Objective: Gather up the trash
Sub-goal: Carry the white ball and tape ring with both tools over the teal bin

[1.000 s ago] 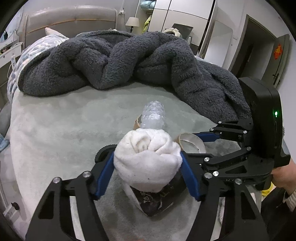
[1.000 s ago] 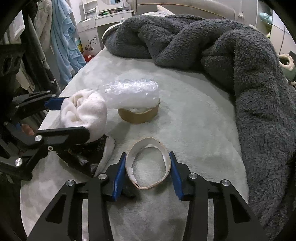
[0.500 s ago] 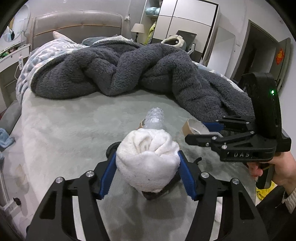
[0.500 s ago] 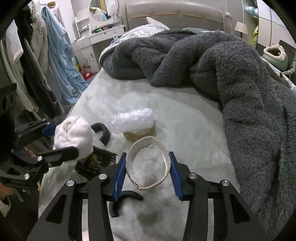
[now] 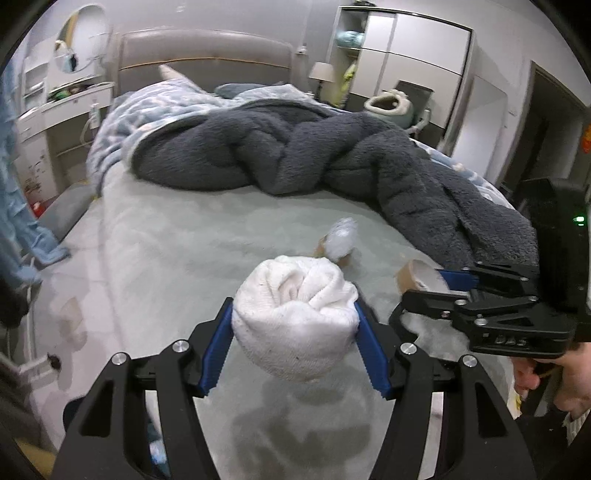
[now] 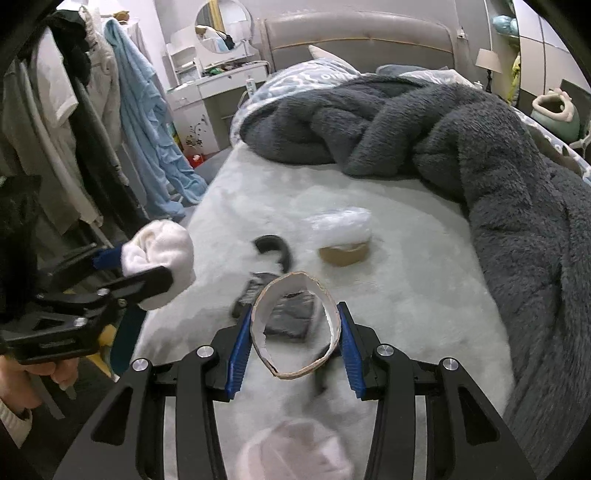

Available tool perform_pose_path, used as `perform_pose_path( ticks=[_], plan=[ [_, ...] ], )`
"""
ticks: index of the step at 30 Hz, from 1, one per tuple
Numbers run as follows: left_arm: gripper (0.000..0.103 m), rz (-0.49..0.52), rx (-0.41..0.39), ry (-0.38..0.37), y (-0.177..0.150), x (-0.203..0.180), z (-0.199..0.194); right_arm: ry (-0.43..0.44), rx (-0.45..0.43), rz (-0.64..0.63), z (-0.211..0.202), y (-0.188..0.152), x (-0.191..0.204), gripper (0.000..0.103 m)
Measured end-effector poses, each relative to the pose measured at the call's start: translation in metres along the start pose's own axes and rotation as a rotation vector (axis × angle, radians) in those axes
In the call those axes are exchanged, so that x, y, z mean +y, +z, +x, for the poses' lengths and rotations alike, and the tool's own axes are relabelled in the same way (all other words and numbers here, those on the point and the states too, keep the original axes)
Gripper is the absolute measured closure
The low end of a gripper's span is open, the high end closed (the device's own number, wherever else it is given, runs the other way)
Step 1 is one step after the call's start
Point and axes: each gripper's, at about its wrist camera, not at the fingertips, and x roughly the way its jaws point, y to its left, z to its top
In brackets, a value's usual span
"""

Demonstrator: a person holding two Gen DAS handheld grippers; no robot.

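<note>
**Two pieces of trash lifted off the bed**

The bed (image 5: pixel 192 236) fills most of both views, covered in a pale grey-green plush sheet, its padded headboard (image 6: pixel 354 33) at the far end. A big dark grey fleece blanket (image 5: pixel 295 155) lies heaped across the far part and trails down the right side toward the near edge. To the left of the bed, clothes hang on a rack (image 6: pixel 74 110), among them a light blue garment (image 6: pixel 147 122).

The left tongs (image 5: pixel 295 328) are clamped on a rolled white cloth (image 5: pixel 295 314); the blue pads press into both its sides and it sits clear above the sheet. The right tongs (image 6: pixel 293 332) are clamped on a cardboard tape ring (image 6: pixel 332 310), squeezed into an oval between the pads and held up off the bed. A hand (image 6: pixel 22 376) grips the left tool's handle at the near left of the right wrist view.

On the sheet, near the middle of the bed, a crumpled clear plastic wrap (image 6: pixel 341 225) rests on top of a second brown tape roll (image 6: pixel 343 254). Nearer and to the left of these lies a dark flat packet (image 6: pixel 288 314), seen partly through the held ring, and just beyond it a curved black piece (image 6: pixel 275 249). A blurred pale object (image 6: pixel 291 450) sits at the very near edge.
</note>
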Motion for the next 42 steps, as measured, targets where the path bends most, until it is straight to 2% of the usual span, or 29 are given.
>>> perform_pose_path(
  ticks=[10,18,33,42],
  plan=[
    [0.038,-0.099,-0.013,0.133,-0.024,0.032,-0.035,0.042,-0.012,-0.056,-0.010,-0.005,0.044,0.058],
    [0.038,-0.142,-0.001,0.197,-0.038,0.049,-0.043,0.065,-0.004,-0.070,-0.011,-0.009,0.059,0.058],
    [0.038,-0.258,0.112,0.300,-0.074,0.119,-0.043,0.129,0.011,-0.153,0.018,0.012,0.120,0.058],
    [0.038,-0.303,0.224,0.343,-0.100,0.161,-0.038,0.181,0.025,-0.197,0.042,0.028,0.166,0.058]
  ],
)
